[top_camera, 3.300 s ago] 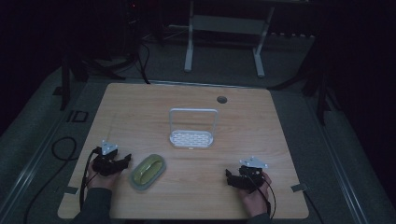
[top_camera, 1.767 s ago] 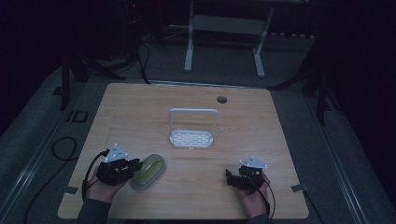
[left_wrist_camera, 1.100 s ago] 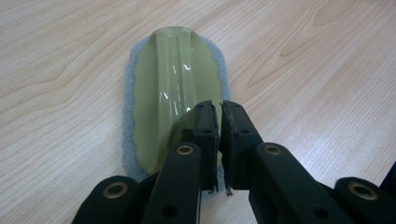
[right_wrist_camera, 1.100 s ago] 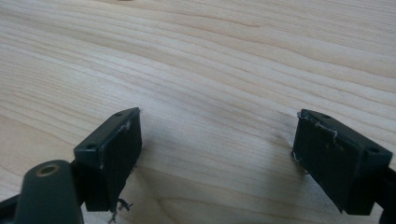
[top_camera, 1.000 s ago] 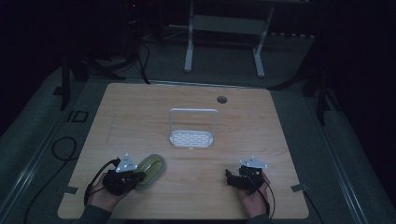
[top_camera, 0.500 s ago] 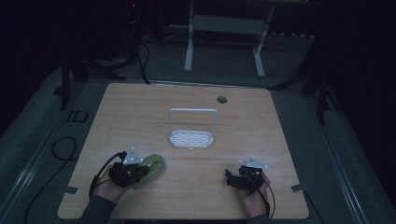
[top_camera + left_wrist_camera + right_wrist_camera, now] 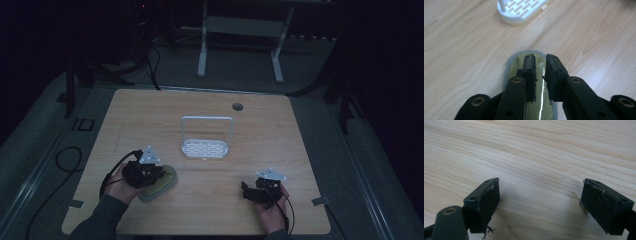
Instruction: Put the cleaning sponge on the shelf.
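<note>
Rightward since earlier, the left tongs (image 7: 540,75), jaws just opening, hover narrowly parted over the green dish (image 7: 536,82), rack (image 7: 206,148) far-right; right tongs (image 7: 540,205) spread.

High view: from above the near edge, looking forward and down over the whole table (image 7: 210,107). Gripper views: low, close to the wood, looking along black jaws. Shared with the left one: white rack (image 7: 206,148) (image 7: 520,11).

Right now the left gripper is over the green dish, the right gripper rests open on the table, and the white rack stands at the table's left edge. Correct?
Not quite. The white rack stands near the table's middle, as the high view shows. The left gripper over the green dish and the open right gripper are right.
</note>
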`<state>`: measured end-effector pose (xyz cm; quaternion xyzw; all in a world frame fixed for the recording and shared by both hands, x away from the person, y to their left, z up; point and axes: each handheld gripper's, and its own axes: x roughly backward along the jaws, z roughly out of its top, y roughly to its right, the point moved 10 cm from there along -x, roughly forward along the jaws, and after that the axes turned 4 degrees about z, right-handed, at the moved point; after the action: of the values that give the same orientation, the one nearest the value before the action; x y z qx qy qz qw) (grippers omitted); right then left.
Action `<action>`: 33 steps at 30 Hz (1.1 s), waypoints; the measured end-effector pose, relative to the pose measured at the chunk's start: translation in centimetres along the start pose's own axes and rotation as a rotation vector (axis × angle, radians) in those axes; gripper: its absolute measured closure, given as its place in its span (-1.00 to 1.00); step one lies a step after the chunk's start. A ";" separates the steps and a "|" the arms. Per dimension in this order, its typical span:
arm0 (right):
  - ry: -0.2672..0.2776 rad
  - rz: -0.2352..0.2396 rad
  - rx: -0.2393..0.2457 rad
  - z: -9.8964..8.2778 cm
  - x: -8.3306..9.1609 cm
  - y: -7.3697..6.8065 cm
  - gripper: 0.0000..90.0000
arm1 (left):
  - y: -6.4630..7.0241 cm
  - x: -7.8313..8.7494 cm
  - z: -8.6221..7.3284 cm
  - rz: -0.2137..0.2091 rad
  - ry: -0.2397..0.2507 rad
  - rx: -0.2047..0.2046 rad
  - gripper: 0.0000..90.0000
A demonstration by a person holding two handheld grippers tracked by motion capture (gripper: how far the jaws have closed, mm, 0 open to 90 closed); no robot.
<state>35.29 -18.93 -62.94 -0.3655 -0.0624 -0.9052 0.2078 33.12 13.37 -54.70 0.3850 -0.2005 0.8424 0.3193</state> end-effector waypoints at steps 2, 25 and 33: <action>0.000 0.000 0.000 0.0 0.0 0.0 -0.66 | -0.1 0.2 0.3 -0.003 -0.002 0.002 0.69; 0.000 0.000 -0.002 0.0 0.0 0.0 -0.66 | -1.1 0.3 1.1 -0.044 -0.139 0.002 0.42; 0.001 0.000 -0.001 0.0 0.0 0.0 -0.66 | -1.2 0.3 1.2 -0.047 -0.177 0.005 0.44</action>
<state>35.29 -18.92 -62.94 -0.3653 -0.0619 -0.9053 0.2076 34.42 13.69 -53.64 0.4634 -0.2168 0.7978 0.3190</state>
